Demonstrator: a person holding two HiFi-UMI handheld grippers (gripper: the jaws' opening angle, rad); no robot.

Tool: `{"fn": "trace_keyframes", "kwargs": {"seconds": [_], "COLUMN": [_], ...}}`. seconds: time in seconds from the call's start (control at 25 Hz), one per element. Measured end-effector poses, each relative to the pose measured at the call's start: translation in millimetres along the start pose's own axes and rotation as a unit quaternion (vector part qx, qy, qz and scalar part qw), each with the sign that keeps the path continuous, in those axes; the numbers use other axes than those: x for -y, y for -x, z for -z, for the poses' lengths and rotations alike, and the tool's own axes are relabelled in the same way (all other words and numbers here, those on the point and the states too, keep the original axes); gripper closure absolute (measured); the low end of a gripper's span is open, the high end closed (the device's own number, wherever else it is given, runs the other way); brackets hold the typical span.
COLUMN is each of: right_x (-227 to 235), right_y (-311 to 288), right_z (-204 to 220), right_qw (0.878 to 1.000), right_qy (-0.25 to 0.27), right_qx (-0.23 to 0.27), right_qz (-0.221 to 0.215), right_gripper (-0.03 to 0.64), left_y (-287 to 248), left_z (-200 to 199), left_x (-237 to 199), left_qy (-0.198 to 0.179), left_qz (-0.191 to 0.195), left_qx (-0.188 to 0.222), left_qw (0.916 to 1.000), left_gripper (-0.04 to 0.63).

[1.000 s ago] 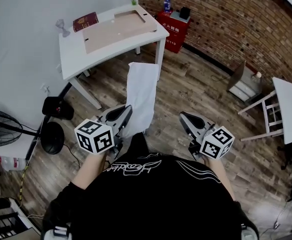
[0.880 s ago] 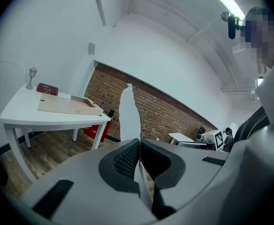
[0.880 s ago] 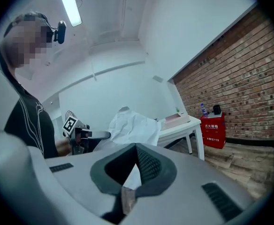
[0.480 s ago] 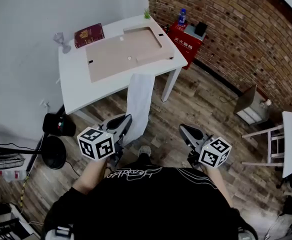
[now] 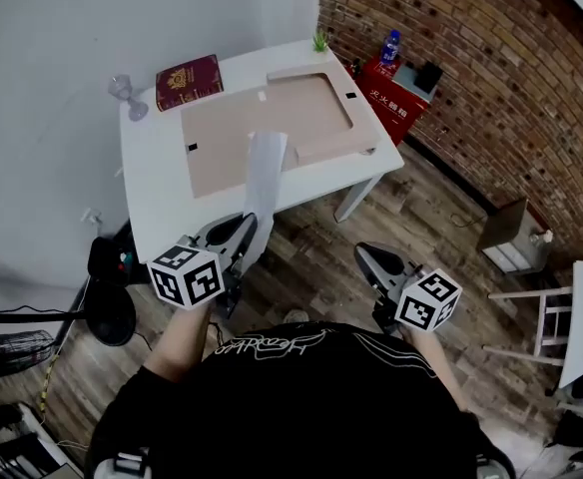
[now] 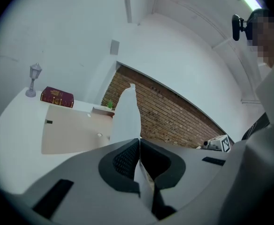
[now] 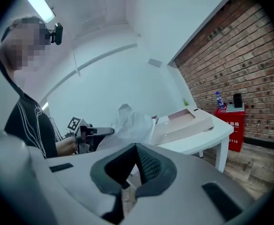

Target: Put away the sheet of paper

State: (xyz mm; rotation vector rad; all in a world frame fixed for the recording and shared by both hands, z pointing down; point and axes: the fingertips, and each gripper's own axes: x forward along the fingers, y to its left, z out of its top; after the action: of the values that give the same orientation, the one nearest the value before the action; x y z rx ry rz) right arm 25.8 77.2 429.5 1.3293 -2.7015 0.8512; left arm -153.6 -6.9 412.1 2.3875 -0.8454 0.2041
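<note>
The sheet of paper (image 5: 263,180) is white and long. My left gripper (image 5: 244,230) holds it by its near end. In the left gripper view the two jaws are pressed together with the paper squeezed between them, and the rest of the sheet sticks up and away from the jaws. From the head view, the far end of the paper sits in front of the tan board (image 5: 222,143) on the white table (image 5: 152,193). I cannot tell if the paper touches the board or floats above it. In the right gripper view the paper looks a bit wrinkled.

My right gripper (image 5: 367,257) is off to the right, well apart from the paper, over the wood floor (image 5: 316,257). Its jaws are closed tip to tip and hold nothing.

The tan board lies flat and covers much of the table top. Behind it, near the wall, lies a red book (image 5: 189,81). Beside the book, at the table's left corner, stands a tiny lamp (image 5: 124,93). A little green plant (image 5: 320,42) stands at the far right corner. Past the table, next to the brick wall (image 5: 471,68), is a red box (image 5: 399,96) with a blue bottle (image 5: 390,44) on top.
</note>
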Motion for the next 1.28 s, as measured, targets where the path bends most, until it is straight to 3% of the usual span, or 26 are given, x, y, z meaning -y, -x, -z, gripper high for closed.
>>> {"fn": "trace_keyframes", "kwargs": {"seconds": [0.32, 0.64, 1.04, 1.28], "right_x": [19.5, 71.1, 154.1, 181.0], "right_y": [-30.6, -76.5, -131.9, -162.0], "right_z": [-18.3, -63.3, -121.1, -140.2], "right_qw": [1.000, 0.997, 0.991, 0.984], "right_qy": [-0.001, 0.006, 0.024, 0.032], "right_qx": [0.002, -0.013, -0.046, -0.062], "right_qz": [-0.028, -0.079, -0.127, -0.161], "right_gripper": [0.617, 0.617, 0.617, 0.617], "left_y": [-15.6, -49.2, -101.1, -121.9], "left_z": [-35.3, -83.4, -135.3, -153.6], "left_x": [-32.8, -61.2, -104.2, -119.6], "left_qy": [0.045, 0.100, 0.163, 0.203], "left_qz": [-0.025, -0.047, -0.085, -0.087], "left_qx": [0.041, 0.085, 0.140, 0.171], "left_qw": [0.9978, 0.9903, 0.9729, 0.9602], "left_gripper": [0.563, 0.563, 0.563, 0.563]}}
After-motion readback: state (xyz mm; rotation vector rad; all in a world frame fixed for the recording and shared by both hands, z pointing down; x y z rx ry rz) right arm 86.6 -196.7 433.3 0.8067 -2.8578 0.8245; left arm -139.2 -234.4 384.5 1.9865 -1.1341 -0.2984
